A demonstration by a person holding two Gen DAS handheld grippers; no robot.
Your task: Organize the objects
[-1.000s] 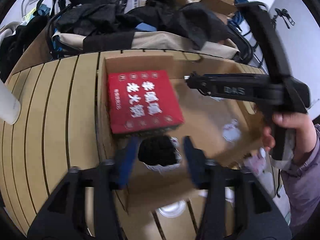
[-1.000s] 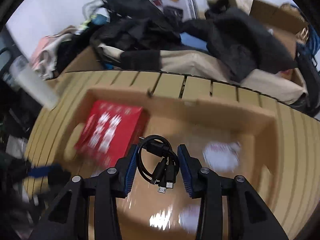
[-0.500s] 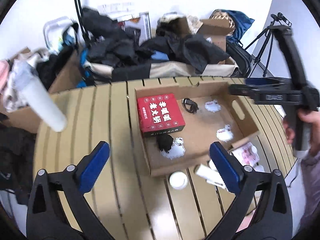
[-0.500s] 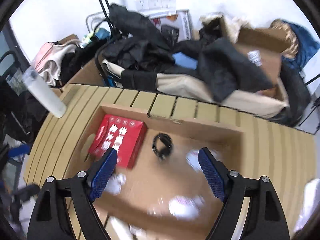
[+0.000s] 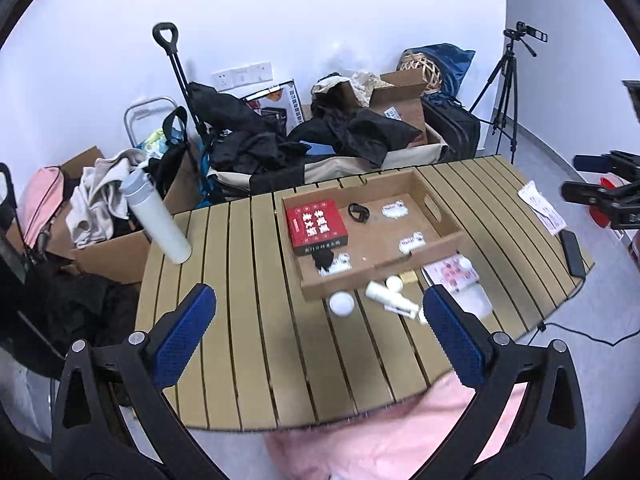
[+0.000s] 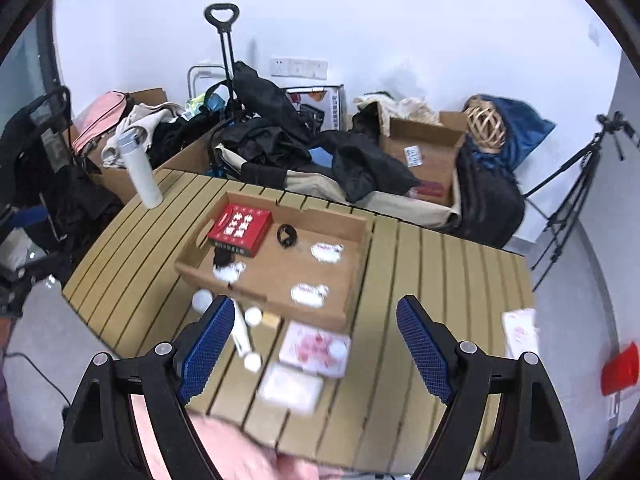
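A shallow cardboard tray [image 5: 448, 216] [image 6: 356, 280] lies on the slatted wooden table [image 5: 240, 280]. In it are a red box [image 5: 316, 224] [image 6: 240, 228], a coiled black cable [image 5: 359, 213] [image 6: 286, 235], a small black object [image 5: 323, 258] and white packets [image 5: 412, 241]. My left gripper [image 5: 320, 324] is open and empty, held high over the table's near edge. My right gripper [image 6: 316, 344] is open and empty, also high and back from the tray.
Loose white tubes and caps [image 5: 388, 296] and pink packets [image 5: 452, 274] lie in front of the tray. A white bottle [image 5: 158, 216] stands at the table's left. A black phone [image 5: 574, 252] lies near the right edge. Clothes, boxes and a tripod [image 5: 508, 92] stand behind.
The right gripper opened and left the black cable in the tray. The left gripper opened off the small black object. Both pulled up and back from the tray.
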